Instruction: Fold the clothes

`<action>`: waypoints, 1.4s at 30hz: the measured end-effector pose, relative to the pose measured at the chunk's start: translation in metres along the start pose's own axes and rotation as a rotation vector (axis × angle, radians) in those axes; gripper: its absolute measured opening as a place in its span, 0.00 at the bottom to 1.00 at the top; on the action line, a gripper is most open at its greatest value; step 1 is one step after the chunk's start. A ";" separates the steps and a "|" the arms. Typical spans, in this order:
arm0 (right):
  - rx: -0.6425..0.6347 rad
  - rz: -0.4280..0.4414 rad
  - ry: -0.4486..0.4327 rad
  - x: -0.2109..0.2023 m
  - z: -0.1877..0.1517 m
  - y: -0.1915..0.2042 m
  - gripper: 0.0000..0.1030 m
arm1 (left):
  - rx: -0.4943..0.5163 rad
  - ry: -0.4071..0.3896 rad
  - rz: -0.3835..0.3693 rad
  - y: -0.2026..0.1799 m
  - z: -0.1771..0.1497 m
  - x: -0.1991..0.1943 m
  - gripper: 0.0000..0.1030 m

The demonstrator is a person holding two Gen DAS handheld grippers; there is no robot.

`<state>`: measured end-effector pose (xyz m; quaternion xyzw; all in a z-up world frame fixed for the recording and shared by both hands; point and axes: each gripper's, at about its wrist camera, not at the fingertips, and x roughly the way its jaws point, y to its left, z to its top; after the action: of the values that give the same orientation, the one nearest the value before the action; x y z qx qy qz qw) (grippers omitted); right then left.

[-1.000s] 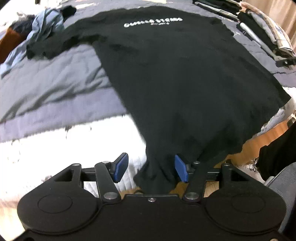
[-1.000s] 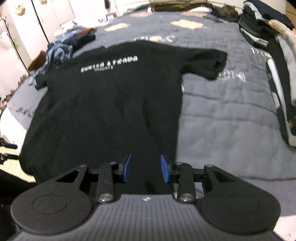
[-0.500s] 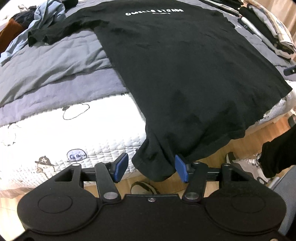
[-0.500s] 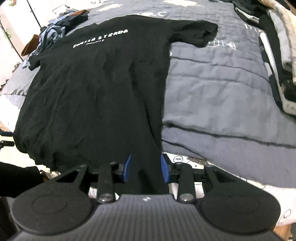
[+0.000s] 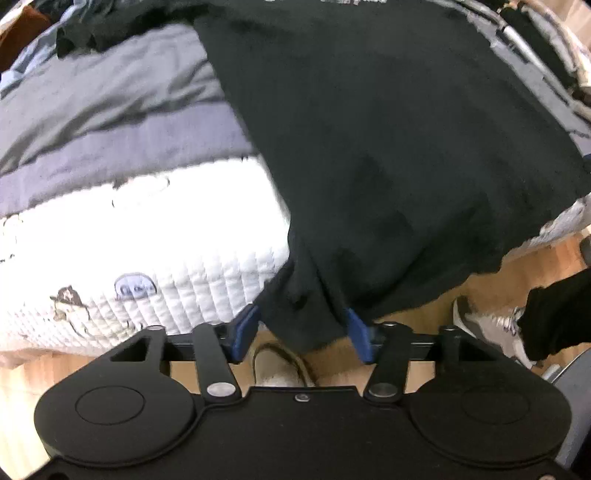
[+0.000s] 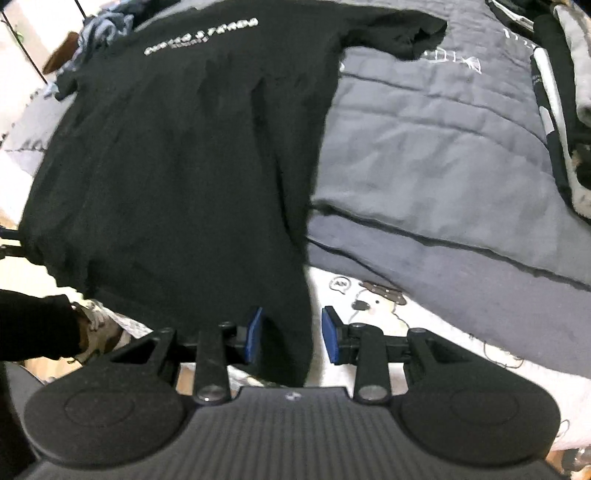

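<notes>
A black T-shirt [image 5: 388, 129] with white chest lettering lies flat on the bed, its hem hanging over the near mattress edge. My left gripper [image 5: 301, 334] is open at the hem's left corner, and the corner dangles loosely between the wide-apart blue pads. In the right wrist view the same T-shirt [image 6: 184, 147] runs down to my right gripper [image 6: 291, 334]. That gripper is open too. The hem's right corner hangs between its pads, and a gap shows beside the right pad [image 6: 330, 338].
A grey duvet [image 6: 443, 147] covers the bed above a white quilted mattress cover [image 5: 147, 229]. Stacked clothes [image 6: 565, 74] lie along the right side and a blue garment [image 6: 103, 26] at the far left. A person's shoe [image 5: 487, 325] and dark trouser leg [image 5: 554, 317] stand on the wooden floor.
Both grippers have drawn back and down from the bed, so the mattress side and floor now show. The T-shirt has stayed spread out, its hem over the edge.
</notes>
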<state>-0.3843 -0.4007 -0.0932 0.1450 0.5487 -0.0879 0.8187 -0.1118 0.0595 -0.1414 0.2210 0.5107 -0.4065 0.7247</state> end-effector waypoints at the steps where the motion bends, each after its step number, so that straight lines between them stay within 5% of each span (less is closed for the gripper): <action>1: -0.006 0.004 0.014 0.003 0.000 -0.001 0.33 | 0.001 0.011 0.001 0.000 0.000 0.002 0.42; 6: 0.000 0.048 0.077 0.014 -0.001 -0.002 0.33 | 0.005 0.022 -0.015 -0.002 0.002 0.004 0.31; 8: 0.003 0.072 0.101 0.019 -0.002 0.000 0.32 | 0.003 0.024 -0.035 -0.001 0.002 0.004 0.13; 11: 0.037 0.161 0.100 0.020 -0.004 0.001 0.14 | -0.018 -0.001 -0.111 0.002 0.003 -0.003 0.05; 14: 0.084 0.231 0.031 0.007 -0.003 -0.001 0.10 | -0.056 -0.052 -0.195 0.006 0.005 -0.016 0.04; 21: 0.262 0.379 -0.237 -0.039 0.003 -0.017 0.09 | -0.251 -0.306 -0.341 0.040 0.020 -0.059 0.04; 28: 0.433 0.418 -0.433 -0.047 0.037 -0.039 0.09 | -0.313 -0.423 -0.336 0.049 0.056 -0.067 0.02; 42: 0.582 0.413 -0.552 -0.014 0.109 -0.053 0.09 | -0.466 -0.573 -0.240 0.080 0.113 -0.059 0.02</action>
<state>-0.3112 -0.4873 -0.0487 0.4467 0.2220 -0.1086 0.8599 0.0074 0.0435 -0.0522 -0.1334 0.3884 -0.4068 0.8160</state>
